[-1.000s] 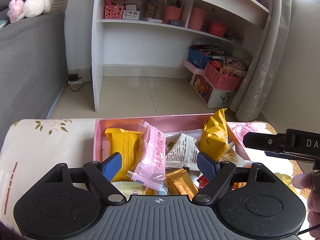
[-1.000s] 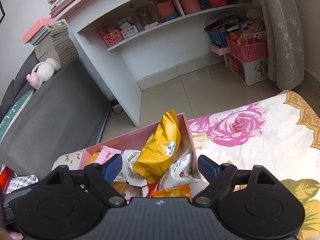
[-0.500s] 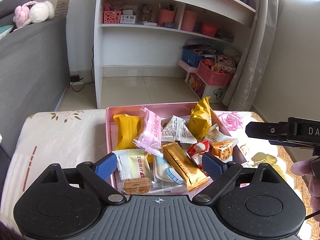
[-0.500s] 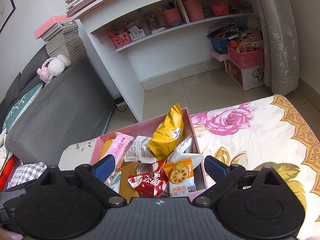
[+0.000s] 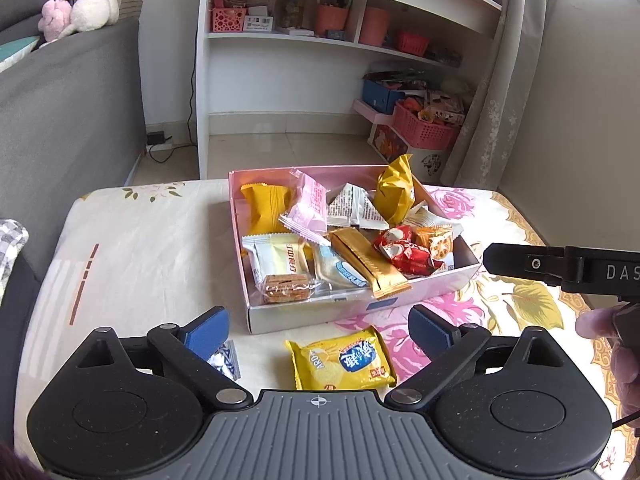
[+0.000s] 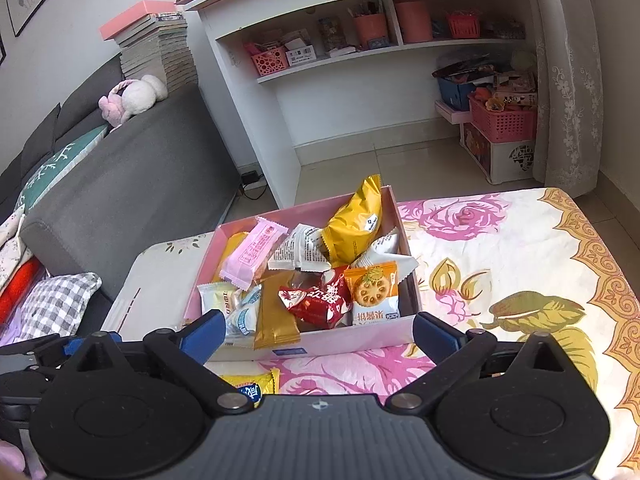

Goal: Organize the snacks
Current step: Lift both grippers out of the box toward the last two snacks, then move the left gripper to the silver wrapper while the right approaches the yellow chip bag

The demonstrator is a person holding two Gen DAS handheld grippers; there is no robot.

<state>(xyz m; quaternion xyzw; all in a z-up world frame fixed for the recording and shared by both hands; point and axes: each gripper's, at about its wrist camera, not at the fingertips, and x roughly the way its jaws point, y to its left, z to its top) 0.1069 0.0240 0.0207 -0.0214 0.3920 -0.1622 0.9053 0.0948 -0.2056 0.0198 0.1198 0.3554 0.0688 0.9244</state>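
Left tool (image 5: 318,330) and right tool (image 6: 316,334) both empty, jaws spreading wider, nothing between the pads. Just past the left tool, a yellow snack packet (image 5: 342,360) lying flat on the flowered surface (image 5: 140,248), close before the pink box (image 5: 360,308). Farther on, the box packed with wrapped snacks, a tall yellow bag (image 6: 354,222) leaning in its far corner.

box (image 5: 400,300): 1 | snack packets in box: about 10 | yellow packet outside (image 5: 342,360): 1
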